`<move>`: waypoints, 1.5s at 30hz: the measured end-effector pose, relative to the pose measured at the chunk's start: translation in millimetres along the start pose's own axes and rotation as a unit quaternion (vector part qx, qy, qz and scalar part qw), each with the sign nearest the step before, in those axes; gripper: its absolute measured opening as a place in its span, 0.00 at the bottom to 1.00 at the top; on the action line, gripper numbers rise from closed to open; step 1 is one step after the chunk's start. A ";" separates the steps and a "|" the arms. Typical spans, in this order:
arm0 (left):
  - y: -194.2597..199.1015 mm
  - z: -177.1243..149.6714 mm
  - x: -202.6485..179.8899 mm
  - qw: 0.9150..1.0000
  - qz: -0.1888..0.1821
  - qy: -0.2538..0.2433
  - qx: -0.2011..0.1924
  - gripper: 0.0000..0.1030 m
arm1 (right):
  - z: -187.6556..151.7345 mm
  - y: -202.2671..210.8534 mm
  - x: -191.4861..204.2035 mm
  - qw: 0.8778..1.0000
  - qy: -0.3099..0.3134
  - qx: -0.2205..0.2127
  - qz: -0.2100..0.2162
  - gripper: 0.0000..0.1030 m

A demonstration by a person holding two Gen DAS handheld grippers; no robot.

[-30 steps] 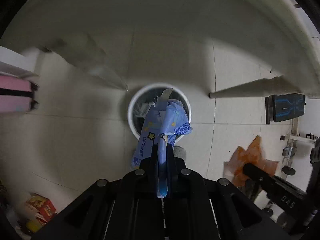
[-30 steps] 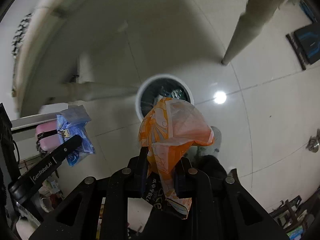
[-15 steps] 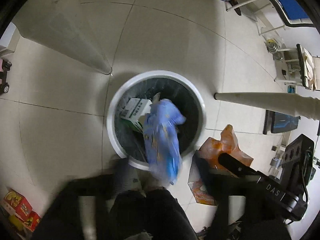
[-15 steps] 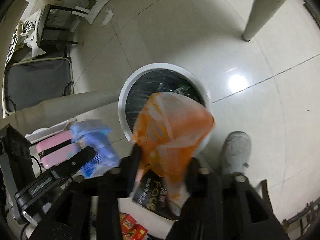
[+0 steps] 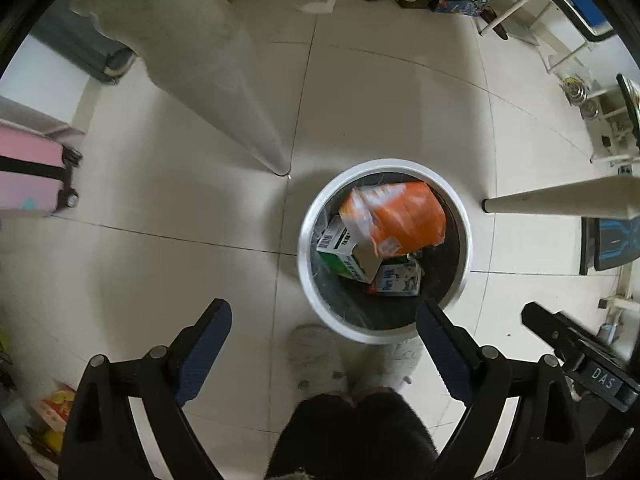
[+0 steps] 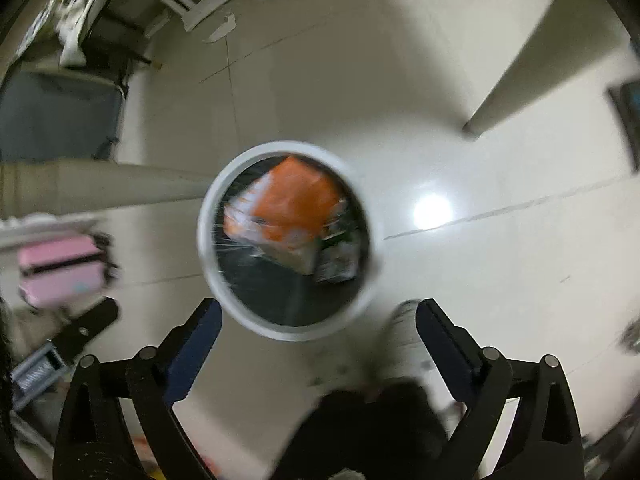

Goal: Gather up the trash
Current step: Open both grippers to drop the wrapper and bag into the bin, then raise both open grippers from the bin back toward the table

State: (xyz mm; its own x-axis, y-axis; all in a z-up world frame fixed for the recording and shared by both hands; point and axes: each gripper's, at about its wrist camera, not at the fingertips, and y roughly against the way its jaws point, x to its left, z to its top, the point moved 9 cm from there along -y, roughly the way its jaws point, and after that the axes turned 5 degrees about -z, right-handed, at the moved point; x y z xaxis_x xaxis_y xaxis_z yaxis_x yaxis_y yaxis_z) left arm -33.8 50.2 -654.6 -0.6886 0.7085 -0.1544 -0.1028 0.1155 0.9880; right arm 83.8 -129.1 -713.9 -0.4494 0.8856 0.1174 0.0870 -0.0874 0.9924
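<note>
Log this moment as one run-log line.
left tongs: open, empty | right tongs: open, empty | orange bag: in trash bin, on top | green-white carton: beside it | phase: post-drop

We read "DAS" in white letters on the black arm of the right gripper (image 5: 580, 364), to the right of the round white-rimmed trash bin (image 5: 308, 264). Inside that bin, the green-and-white carton (image 5: 344, 250) carries a barcode, its digits too small to read.
</note>
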 end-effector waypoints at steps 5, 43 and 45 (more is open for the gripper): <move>33.1 -16.0 -5.2 1.000 0.002 -0.004 0.000 0.91 | -6.7 45.4 0.8 0.997 0.040 -0.026 -0.057 0.99; 381.9 21.7 -68.2 0.987 0.024 -0.039 -0.156 0.91 | -17.0 466.7 61.7 0.993 0.038 -0.109 -0.015 0.99; 388.6 44.9 -74.8 0.986 0.030 -0.033 -0.162 0.91 | 11.0 474.8 58.1 0.993 0.027 -0.113 -0.014 0.99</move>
State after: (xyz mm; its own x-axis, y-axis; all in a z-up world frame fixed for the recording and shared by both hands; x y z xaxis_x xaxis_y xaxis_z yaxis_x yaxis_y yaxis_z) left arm 10.0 73.3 -259.5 -0.6535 0.7522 -0.0844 -0.2946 -0.1501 0.9437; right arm 108.8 -114.2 -236.4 -0.4969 0.8635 0.0860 -0.1246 -0.1690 0.9777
